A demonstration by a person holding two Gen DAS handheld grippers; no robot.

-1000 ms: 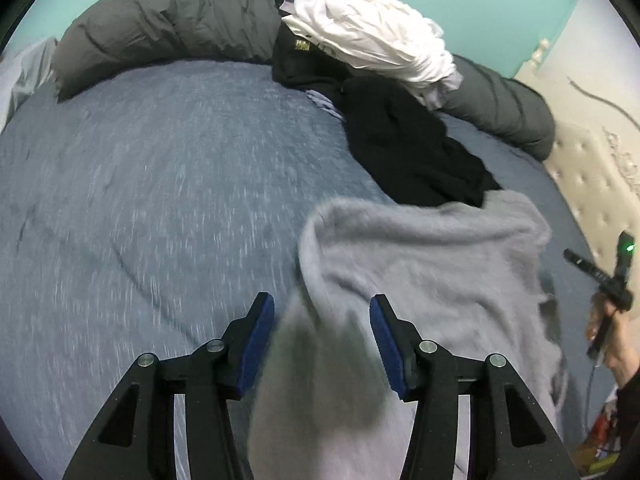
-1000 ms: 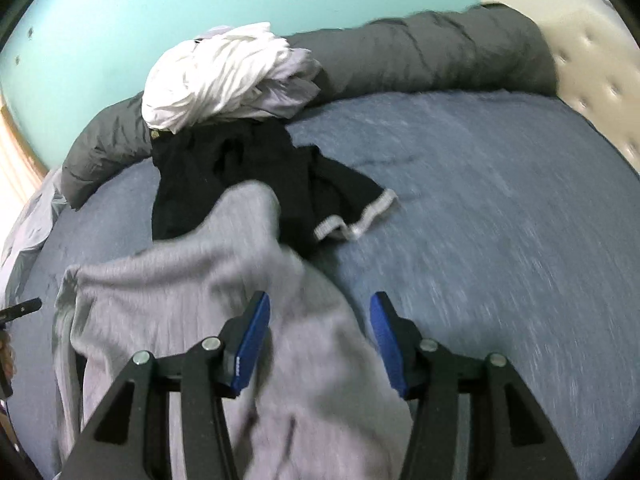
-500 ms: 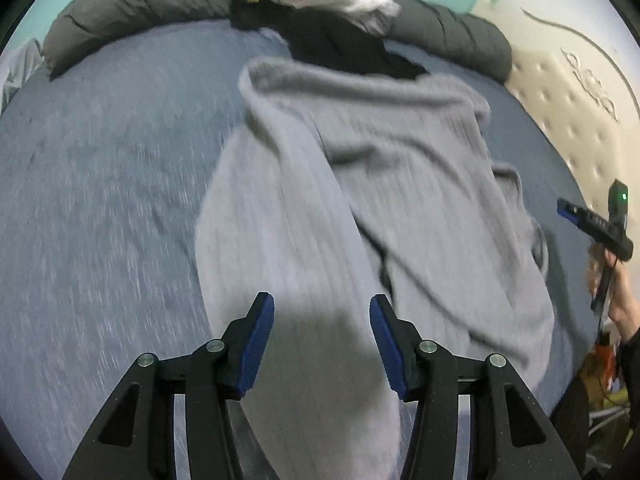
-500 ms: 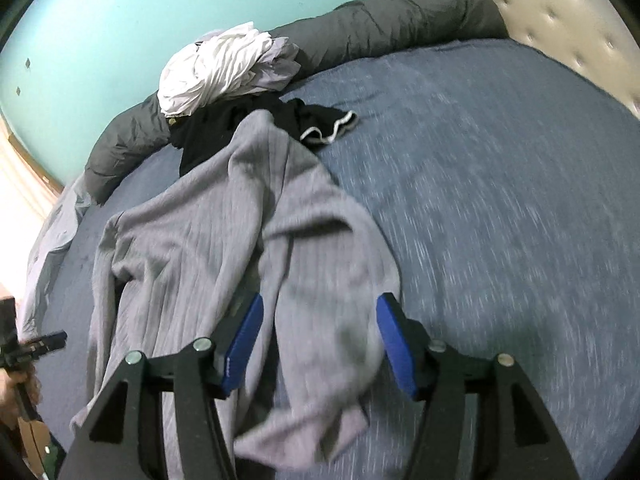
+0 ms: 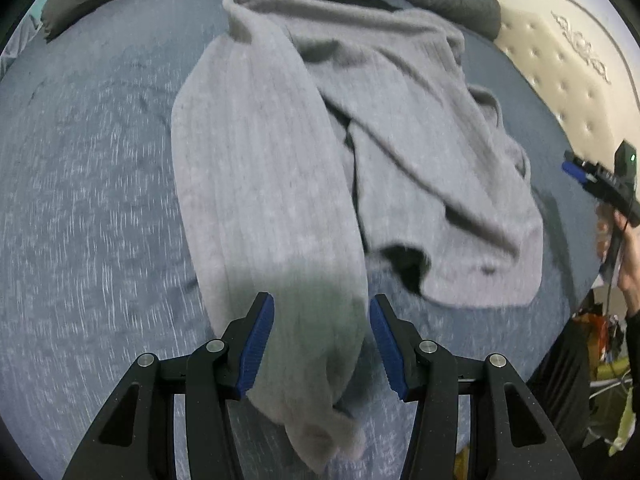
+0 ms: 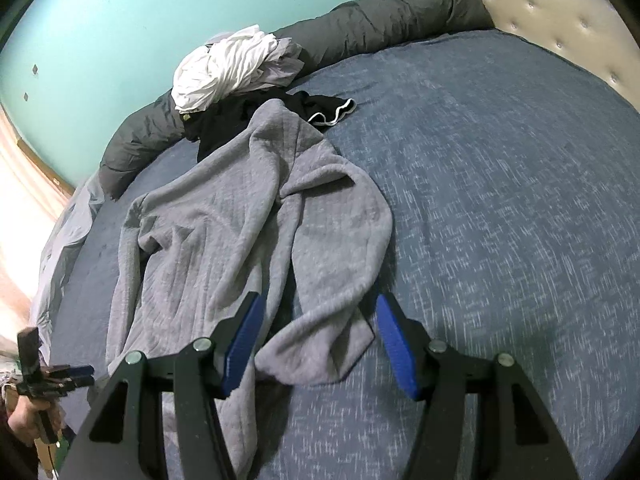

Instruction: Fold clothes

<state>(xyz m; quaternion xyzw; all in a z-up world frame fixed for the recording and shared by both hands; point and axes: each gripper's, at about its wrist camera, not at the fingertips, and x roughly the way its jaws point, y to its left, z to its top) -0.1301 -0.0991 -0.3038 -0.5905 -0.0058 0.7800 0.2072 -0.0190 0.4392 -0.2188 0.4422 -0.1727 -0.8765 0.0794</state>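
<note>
Two fisheye views looked down on a bed [image 6: 500, 184] covered in blue speckled fabric, which filled most of each frame. A dark grey duvet [image 6: 380, 20] lay rolled along the bed's far edge, under a turquoise wall [image 6: 120, 12] in the upper left of the right wrist view. A cream tufted headboard [image 6: 560, 12] stood at the upper right of both views. On the duvet sat a bundle of white clothes [image 6: 228, 72], with black clothes [image 6: 248, 116] spilling from beneath it onto the bed.

A grey sweater [image 6: 224, 232] lay crumpled across the middle of the bed, its top edge against the black clothes. In the left wrist view one sleeve [image 5: 272, 208] ran down the centre of the frame and passed between the blue pads of the left gripper [image 5: 322, 340]; the jaws stood apart and did not pinch it. In the right wrist view the other sleeve's cuff [image 6: 316, 352] lay between the spread jaws of the right gripper [image 6: 318, 344], likewise released. A hand [image 5: 624, 264] held the right gripper at the right edge of the left wrist view, and another hand [image 6: 28, 432] held the left gripper in the lower left corner of the right wrist view.
</note>
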